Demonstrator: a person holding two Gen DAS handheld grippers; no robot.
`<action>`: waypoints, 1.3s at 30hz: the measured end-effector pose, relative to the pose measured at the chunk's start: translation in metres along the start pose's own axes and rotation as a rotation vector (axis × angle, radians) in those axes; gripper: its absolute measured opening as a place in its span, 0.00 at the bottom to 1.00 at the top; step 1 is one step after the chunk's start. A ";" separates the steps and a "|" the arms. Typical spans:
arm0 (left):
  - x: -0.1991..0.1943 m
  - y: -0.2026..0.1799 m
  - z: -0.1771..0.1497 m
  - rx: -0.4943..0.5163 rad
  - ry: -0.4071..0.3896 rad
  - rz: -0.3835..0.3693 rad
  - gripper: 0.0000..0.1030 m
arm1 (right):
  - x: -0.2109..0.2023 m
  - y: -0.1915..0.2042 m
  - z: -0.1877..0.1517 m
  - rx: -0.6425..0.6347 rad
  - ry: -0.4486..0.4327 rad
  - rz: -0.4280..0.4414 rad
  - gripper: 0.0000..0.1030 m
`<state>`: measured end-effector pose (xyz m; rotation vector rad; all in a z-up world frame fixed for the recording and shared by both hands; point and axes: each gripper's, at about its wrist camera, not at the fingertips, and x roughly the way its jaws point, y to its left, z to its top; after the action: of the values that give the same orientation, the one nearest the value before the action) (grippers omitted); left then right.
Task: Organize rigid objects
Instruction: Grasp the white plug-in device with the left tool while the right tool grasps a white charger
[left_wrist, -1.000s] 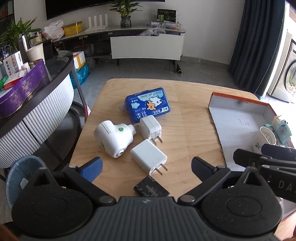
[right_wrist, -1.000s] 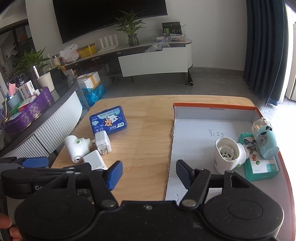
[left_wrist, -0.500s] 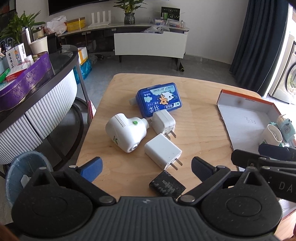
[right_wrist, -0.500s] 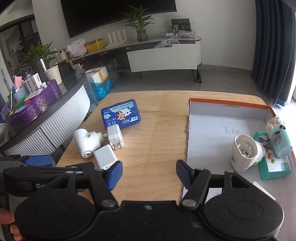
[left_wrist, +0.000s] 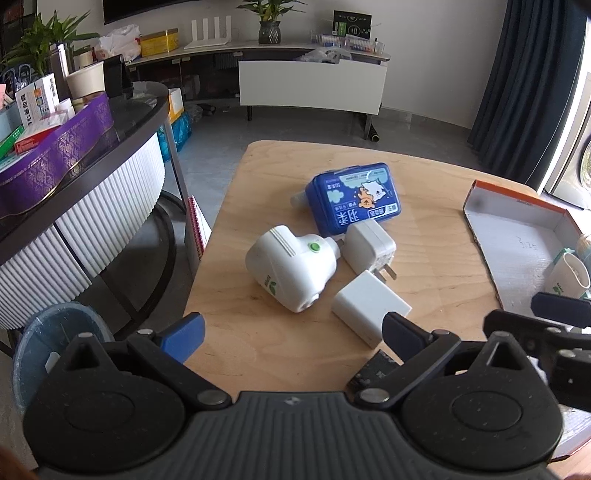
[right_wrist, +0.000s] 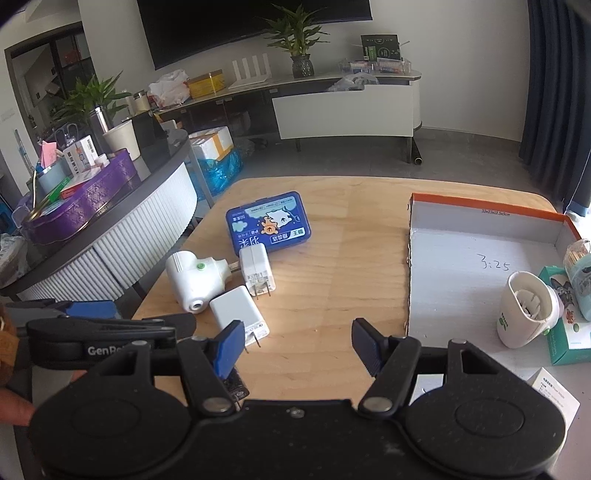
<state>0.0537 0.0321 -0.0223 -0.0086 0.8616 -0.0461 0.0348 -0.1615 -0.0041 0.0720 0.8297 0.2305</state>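
While nearing: left gripper (left_wrist: 291, 326) now sits closer to the white chargers (left_wrist: 370, 306).
Fingers: both grippers released, empty.

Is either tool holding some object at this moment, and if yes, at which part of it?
Nothing is held. The left tool and the right tool are both open and empty above the wooden table.

I've brought my left gripper (left_wrist: 291, 330) in closer over the white plug-in device (left_wrist: 291, 267), and my right gripper (right_wrist: 297, 345) nearer the flat charger (right_wrist: 239, 309).
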 end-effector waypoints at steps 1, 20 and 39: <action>0.004 0.003 0.001 0.005 0.001 -0.002 1.00 | 0.000 -0.001 0.000 0.003 0.000 -0.001 0.75; 0.068 0.017 0.020 0.273 0.006 -0.082 0.82 | 0.020 -0.001 0.000 0.002 0.039 0.010 0.75; 0.053 0.029 0.024 0.194 -0.027 -0.142 0.64 | 0.092 0.048 0.011 -0.173 0.149 0.111 0.66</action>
<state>0.1073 0.0581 -0.0478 0.1113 0.8253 -0.2621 0.0950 -0.0930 -0.0559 -0.0625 0.9514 0.4150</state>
